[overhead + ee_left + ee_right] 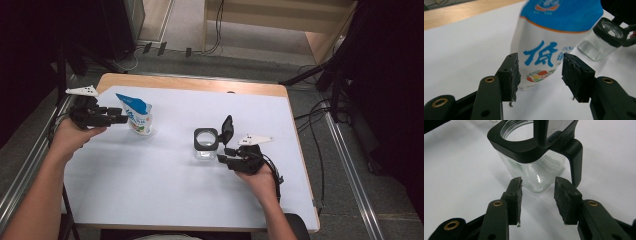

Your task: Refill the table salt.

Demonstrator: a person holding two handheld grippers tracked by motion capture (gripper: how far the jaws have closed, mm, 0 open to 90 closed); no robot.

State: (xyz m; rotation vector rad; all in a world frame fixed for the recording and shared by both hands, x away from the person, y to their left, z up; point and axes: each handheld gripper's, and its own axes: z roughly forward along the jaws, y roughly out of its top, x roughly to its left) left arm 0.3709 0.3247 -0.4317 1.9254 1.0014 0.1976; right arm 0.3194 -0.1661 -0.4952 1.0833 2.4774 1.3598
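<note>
White table (pixel 165 200), wooden far edge, carrying two items. Item one: a blue and white pouch (pixel 138 114), standing upright near the far left corner, top cut open, large blue characters printed on its white front (pixel 541 53). Item two: a clear glass jar (pixel 206 144) with a black square collar and a hinged black lid (pixel 227 129) raised open, standing near the table's middle, well apart from the pouch; its base and collar show close up in the right gripper view (pixel 534 167). Left gripper (pixel 119 118): held level just left of the pouch, jaws apart, nothing between the pads (pixel 515 75), pouch just ahead. Right gripper (pixel 223 154): just beside the jar on its right, jaws parted and empty, pads (pixel 517 195) short of the glass.
</note>
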